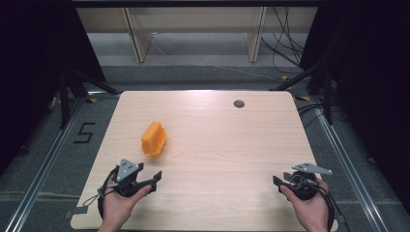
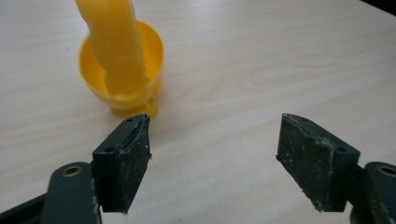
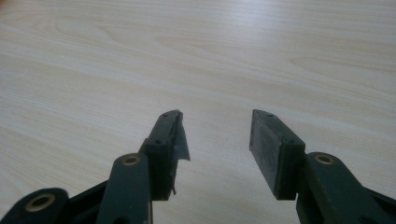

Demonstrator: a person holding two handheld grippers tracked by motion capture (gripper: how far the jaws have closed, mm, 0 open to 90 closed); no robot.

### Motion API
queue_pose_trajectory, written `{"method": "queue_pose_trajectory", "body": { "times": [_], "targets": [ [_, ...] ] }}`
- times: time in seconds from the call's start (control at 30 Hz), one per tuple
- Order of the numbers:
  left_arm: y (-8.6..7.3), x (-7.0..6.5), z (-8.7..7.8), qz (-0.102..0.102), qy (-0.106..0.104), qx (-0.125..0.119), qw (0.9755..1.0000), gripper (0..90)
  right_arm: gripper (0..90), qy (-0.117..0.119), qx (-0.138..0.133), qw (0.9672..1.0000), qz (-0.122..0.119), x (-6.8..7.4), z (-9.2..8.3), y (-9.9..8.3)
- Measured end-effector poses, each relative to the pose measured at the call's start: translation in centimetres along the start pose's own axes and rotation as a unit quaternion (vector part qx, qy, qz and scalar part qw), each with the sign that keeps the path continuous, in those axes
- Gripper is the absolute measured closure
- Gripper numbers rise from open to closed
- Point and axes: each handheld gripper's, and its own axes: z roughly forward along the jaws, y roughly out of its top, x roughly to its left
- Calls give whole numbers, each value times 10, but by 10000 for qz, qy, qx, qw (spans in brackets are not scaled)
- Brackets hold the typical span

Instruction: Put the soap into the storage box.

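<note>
Pale matt wood-grain table (image 1: 217, 145), glossy smooth yellow plastic cup (image 2: 122, 70), scuffed matt black claw pads (image 2: 123, 158)

Bright even light, soft close-up blur

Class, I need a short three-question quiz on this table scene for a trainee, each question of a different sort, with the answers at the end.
1. True or false: the left gripper is holding the orange object.
2. Which gripper is nearer the orange object? A) left B) right
3. Fill in: the small dark round hole lies near the table's ____ edge.

Key:
1. False; its jaws stand open, with the object ahead of them, off to one side.
2. A
3. Far
</note>
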Motion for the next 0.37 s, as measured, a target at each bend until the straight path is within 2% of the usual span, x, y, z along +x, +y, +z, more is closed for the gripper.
{"method": "queue_pose_trajectory", "body": {
  "times": [0.03,0.07,0.1,0.13,0.17,0.2,0.23,0.3,0.33,0.37],
  "targets": [
    [-5,-1,1,68,-112,-27,9999,251,538,40,43,9998,180,3,-1,0],
    [-9,-5,1,-54,-132,12,9999,254,538,37,26,9999,147,3,0,0],
    [-13,-7,1,-28,-140,45,9999,259,538,21,47,9998,201,4,0,0],
    [-16,-12,0,-230,-170,126,9995,265,538,55,52,9998,174,4,0,0],
    [-18,-15,2,-242,-202,127,9994,265,538,55,52,9998,174,4,0,0],
    [-19,-17,3,-149,-281,165,9994,266,537,41,48,9999,138,3,0,0],
    [-19,-19,5,-106,-406,220,9989,268,538,49,27,10000,-42,0,1,0],
    [-22,-24,8,-137,-635,280,9975,285,538,155,-32,9999,-43,0,4,0],
    [-22,-27,9,-159,-648,334,9972,285,537,109,-13,9999,-36,0,4,0],
    [-23,-29,10,-51,-657,348,9972,285,536,82,2,10000,-37,1,3,0]
  ]
}}
